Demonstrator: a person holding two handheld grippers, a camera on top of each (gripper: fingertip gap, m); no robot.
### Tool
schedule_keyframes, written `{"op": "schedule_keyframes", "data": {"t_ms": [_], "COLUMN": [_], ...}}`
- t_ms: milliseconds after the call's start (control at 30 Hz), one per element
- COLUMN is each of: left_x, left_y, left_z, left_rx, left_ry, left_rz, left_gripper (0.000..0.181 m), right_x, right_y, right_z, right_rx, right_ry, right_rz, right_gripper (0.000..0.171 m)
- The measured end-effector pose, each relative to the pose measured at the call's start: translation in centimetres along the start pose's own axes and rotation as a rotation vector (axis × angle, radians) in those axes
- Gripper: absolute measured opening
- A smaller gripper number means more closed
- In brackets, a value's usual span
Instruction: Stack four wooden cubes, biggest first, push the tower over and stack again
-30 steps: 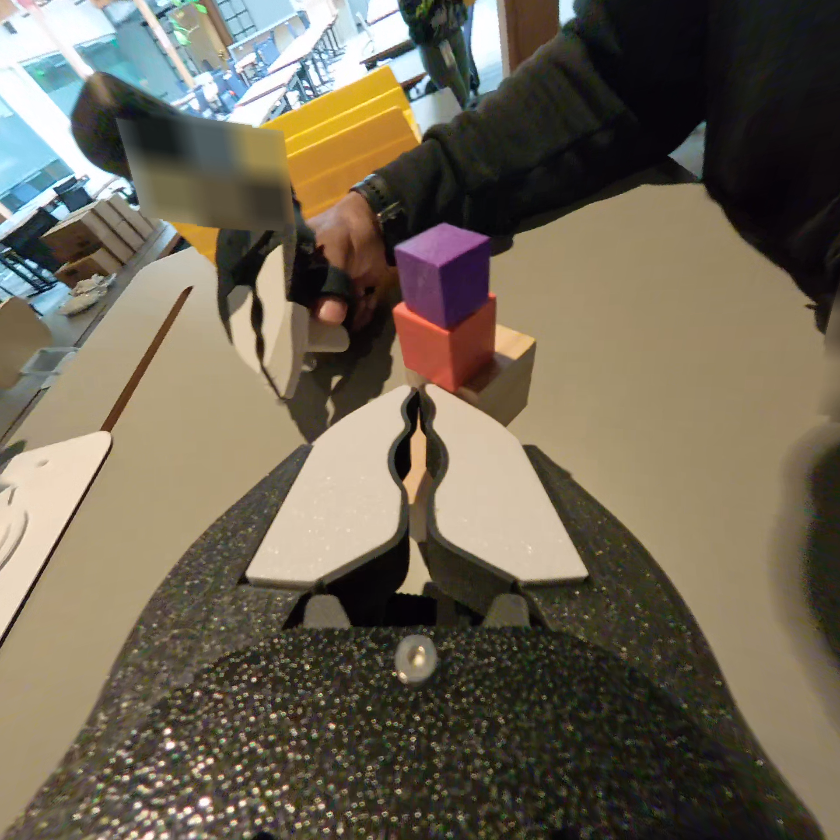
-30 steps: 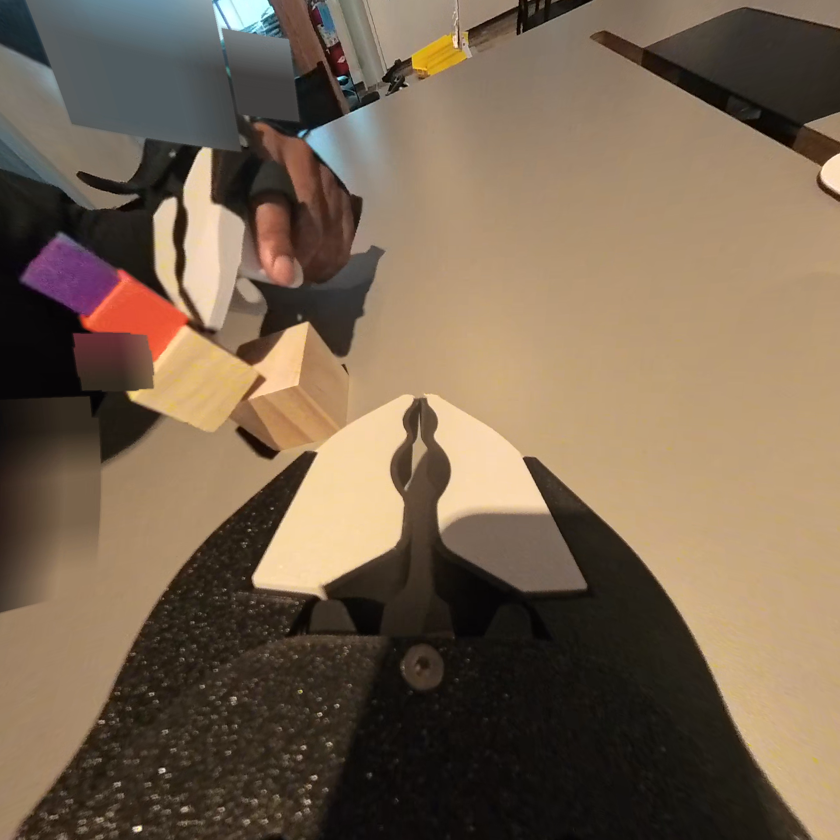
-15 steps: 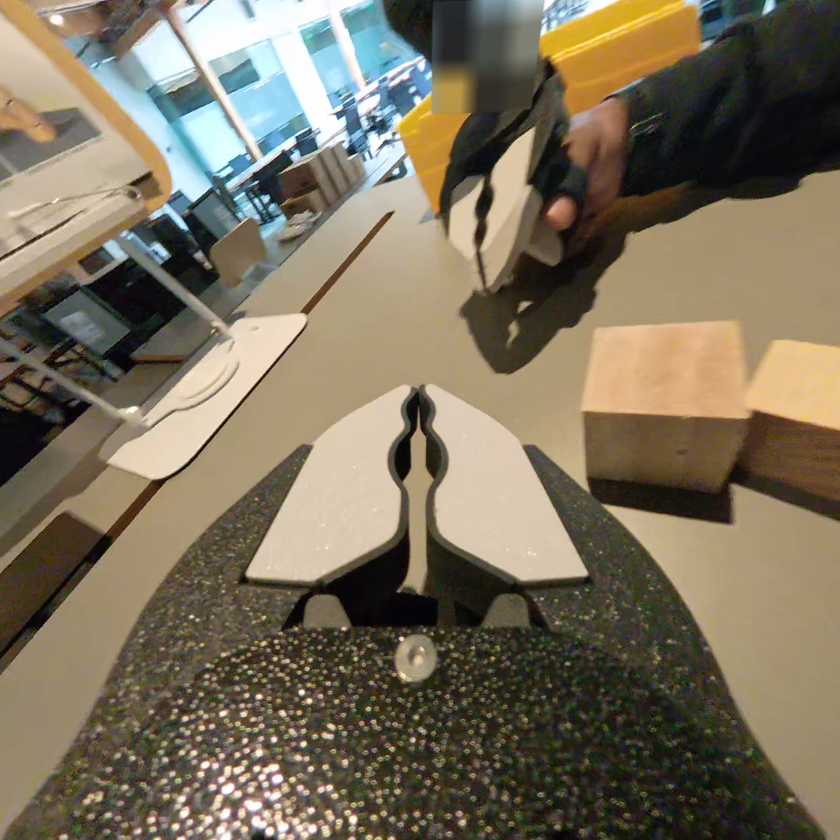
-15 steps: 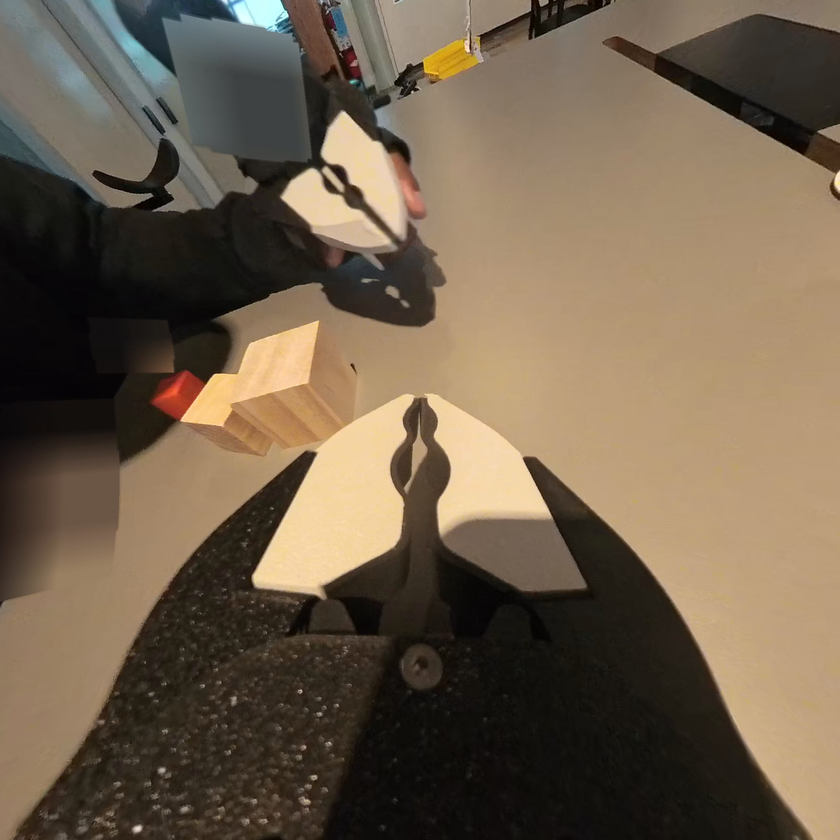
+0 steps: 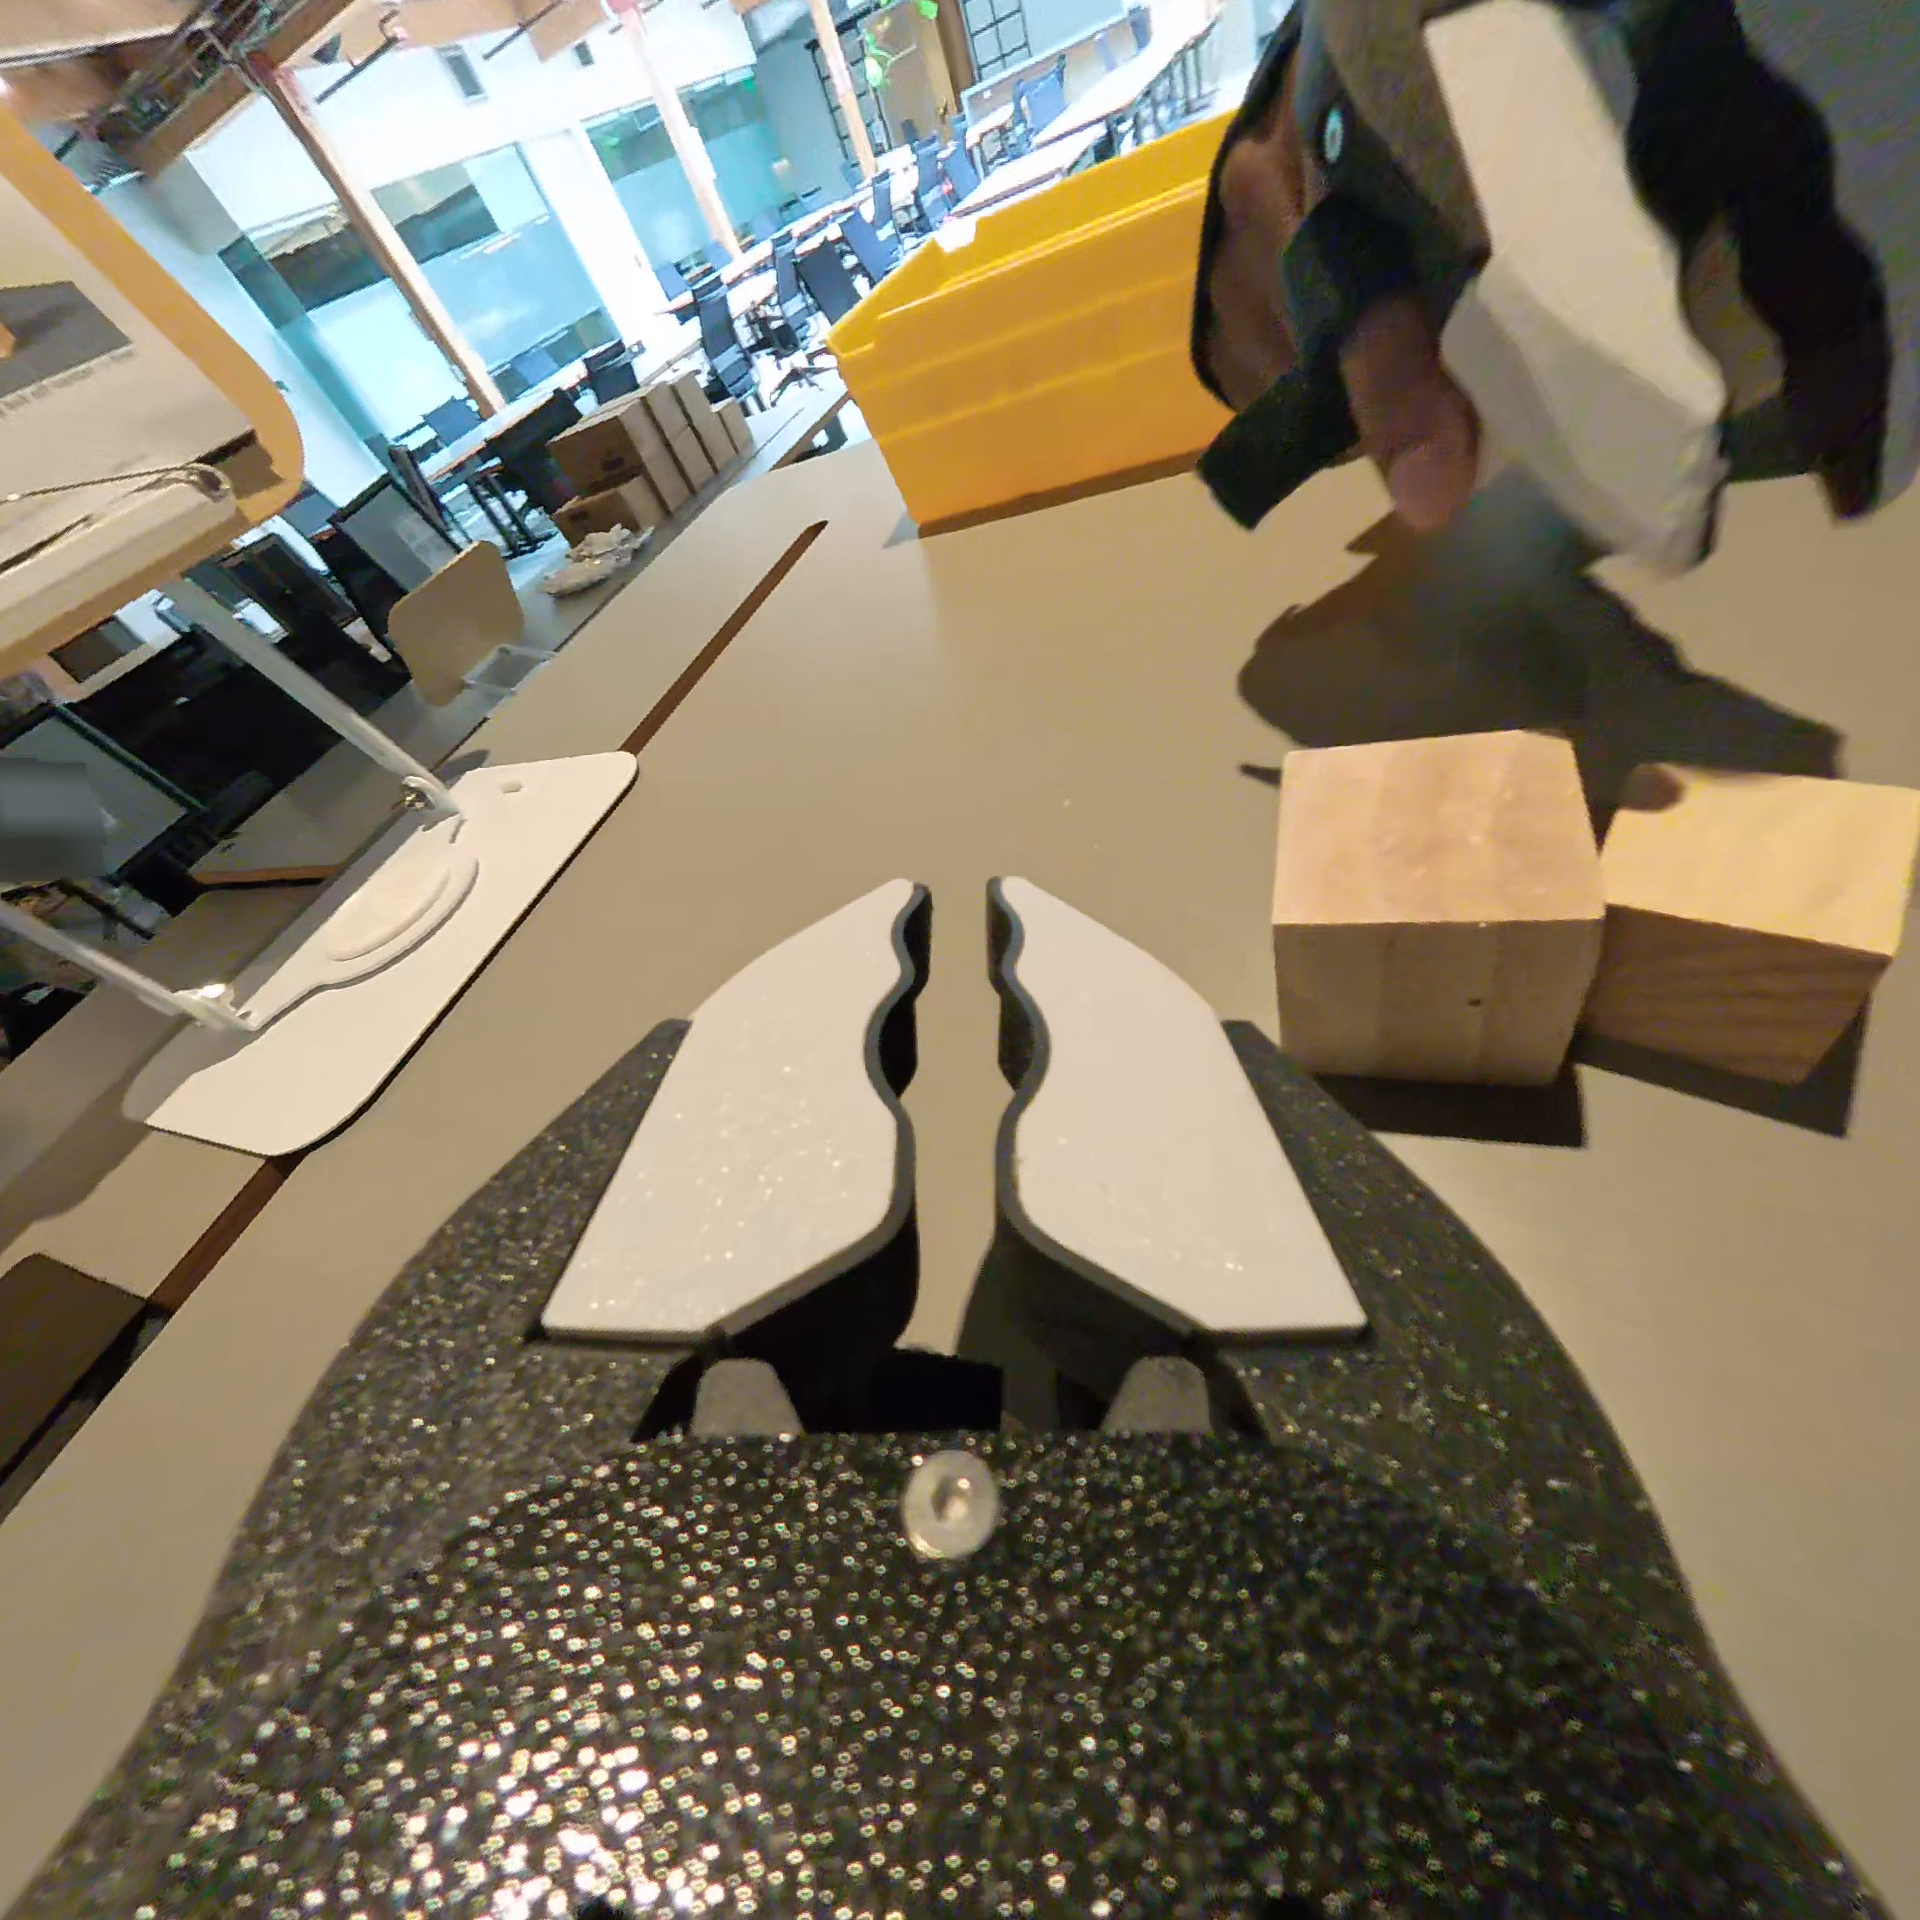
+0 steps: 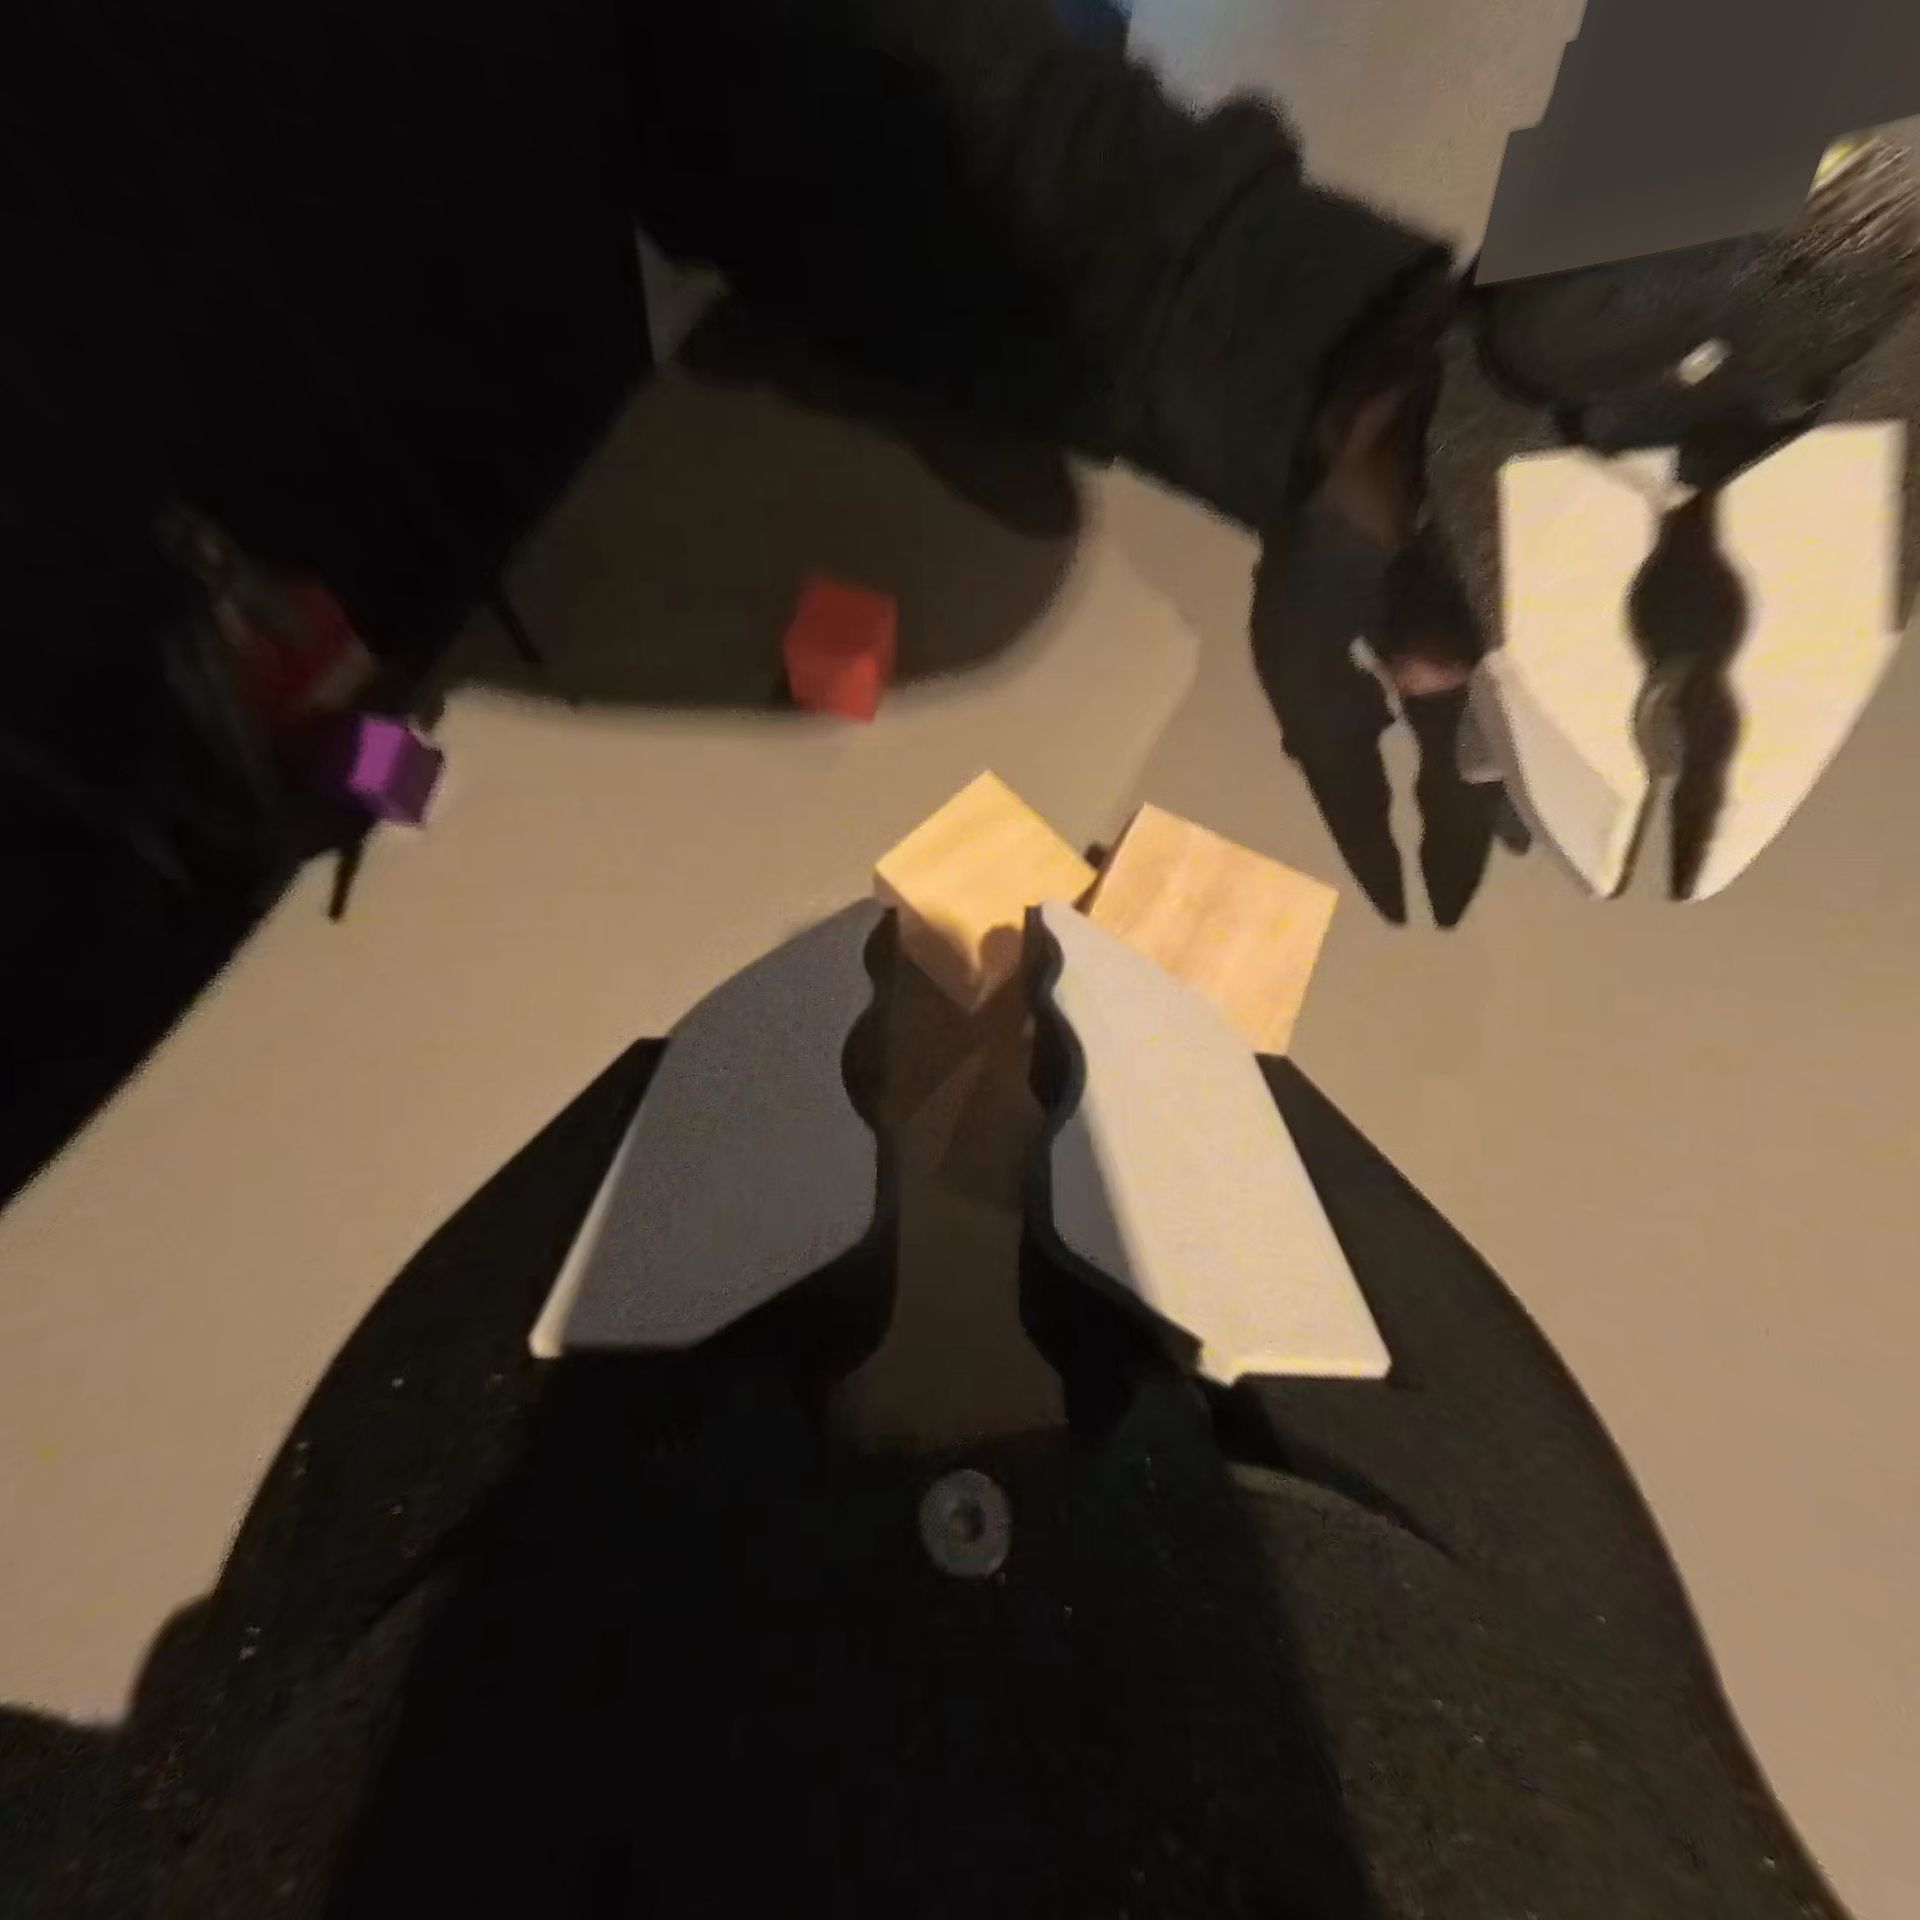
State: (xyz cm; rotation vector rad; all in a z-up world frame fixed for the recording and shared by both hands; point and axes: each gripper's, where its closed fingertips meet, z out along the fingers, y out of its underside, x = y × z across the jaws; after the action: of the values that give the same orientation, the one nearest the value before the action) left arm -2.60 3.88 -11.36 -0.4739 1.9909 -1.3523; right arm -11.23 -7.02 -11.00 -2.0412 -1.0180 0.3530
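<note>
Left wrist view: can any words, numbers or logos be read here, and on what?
Board at the left edge: a few lines of print, too small to read.
Cardboard boxes: any marks are too small to read.
Larger wooden cube, yellow bins: no writing.

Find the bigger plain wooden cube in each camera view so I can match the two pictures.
Left wrist view: the bigger plain wooden cube sits right of centre on the table, just right of the left hand-held gripper.
Right wrist view: the same cube lies at centre, just right of the right hand-held gripper.
Shared landmark: the smaller plain wooden cube touching it.
</note>
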Motion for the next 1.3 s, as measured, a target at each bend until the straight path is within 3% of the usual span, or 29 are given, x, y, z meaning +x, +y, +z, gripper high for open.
{"op": "schedule_keyframes", "data": {"t_ms": [133,267,433,733,933,1300], "left_x": [2.4,7.5,11.5,12.9,13.4,13.9], "left_y": [-1.2,-4.1,-3.5,-1.7,-1.2,0.0], "left_z": [-0.8,-2.6,-3.0,-1.8,-0.8,0.1], "left_rx": [0.063,0.133,-0.02,-0.233,-0.307,-0.496], "left_ry": [0.167,0.489,0.663,0.614,0.571,0.494], "left_rz": [-0.071,-0.169,-0.156,-0.049,0.031,0.144], "left_gripper": [0.02,0.024,0.025,0.052,0.048,0.044], "right_x": [-0.7,-0.9,-0.3,-0.5,-0.7,-0.9], "right_y": [2.1,2.4,2.8,4.0,5.6,5.3], "right_z": [1.5,2.2,2.8,2.9,2.6,2.6], "right_rx": [-0.177,-0.138,-0.142,-0.085,0.001,0.019], "right_ry": [-0.013,-0.056,-0.035,-0.112,-0.236,-0.302], "right_rz": [0.003,0.061,0.079,0.161,0.319,0.364], "right_gripper": [0.036,0.038,0.041,0.043,0.033,0.026]}}
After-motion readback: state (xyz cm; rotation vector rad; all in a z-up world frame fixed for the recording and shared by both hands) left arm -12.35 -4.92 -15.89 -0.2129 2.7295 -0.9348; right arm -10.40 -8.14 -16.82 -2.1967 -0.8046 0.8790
